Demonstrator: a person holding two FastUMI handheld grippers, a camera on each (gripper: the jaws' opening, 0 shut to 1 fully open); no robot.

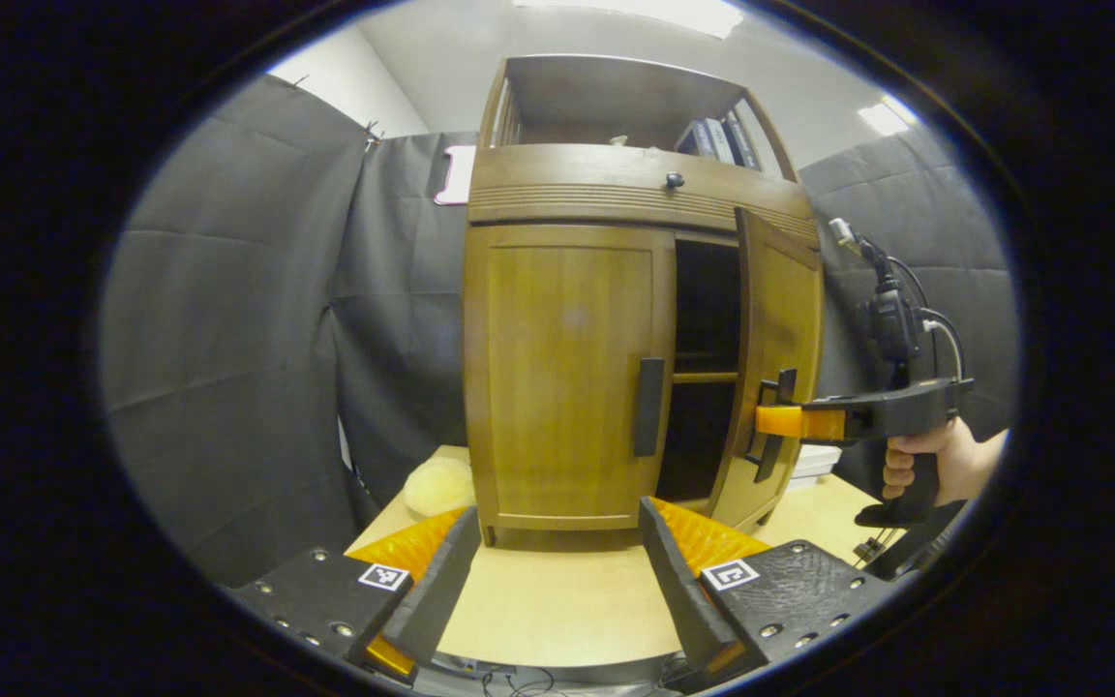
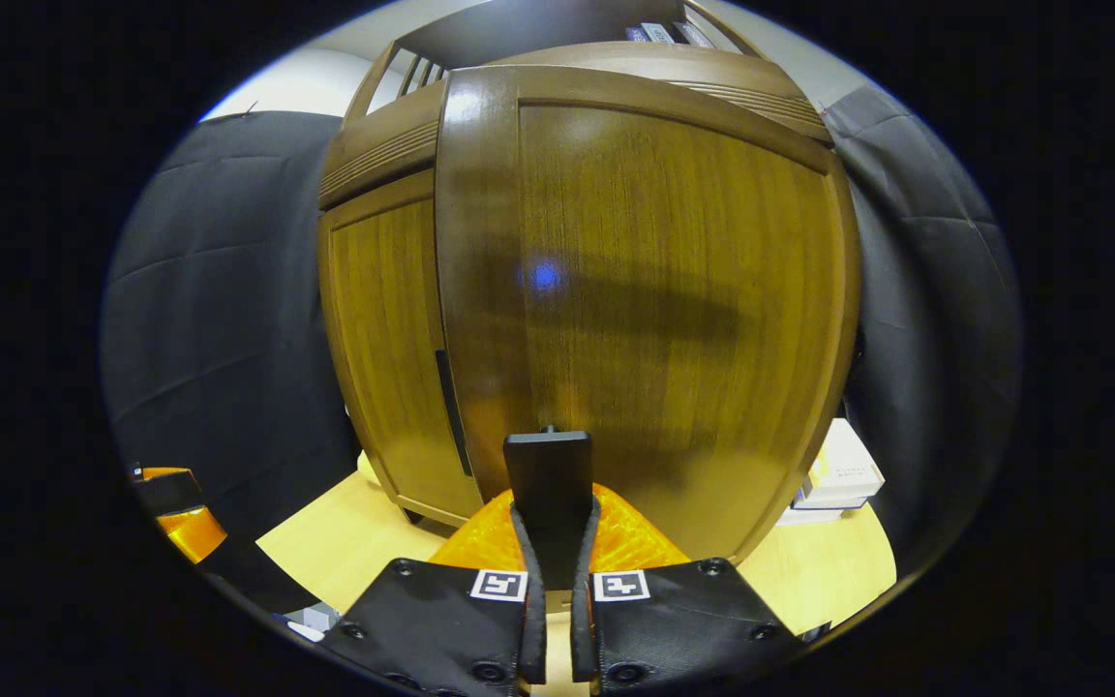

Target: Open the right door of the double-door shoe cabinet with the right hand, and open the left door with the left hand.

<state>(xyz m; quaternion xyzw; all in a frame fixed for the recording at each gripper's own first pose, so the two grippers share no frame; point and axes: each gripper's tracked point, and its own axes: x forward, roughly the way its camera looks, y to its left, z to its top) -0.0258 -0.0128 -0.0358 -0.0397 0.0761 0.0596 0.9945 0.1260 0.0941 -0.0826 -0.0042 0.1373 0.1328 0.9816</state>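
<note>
Left gripper view: left gripper [image 1: 557, 571] at 6 o'clock, fingers spread wide, holding nothing, above the table [image 1: 557, 620]. Shoe cabinet [image 1: 616, 194] at centre. Left door [image 1: 567, 378] closed, its handle [image 1: 648, 407] untouched. Right door [image 1: 778, 368] at 3 o'clock, swung partly open. Right gripper [image 1: 770, 422] clamps the right door handle [image 1: 768, 455]; a hand [image 1: 935, 460] holds that gripper.

No text, label or number is clear enough to read
</note>
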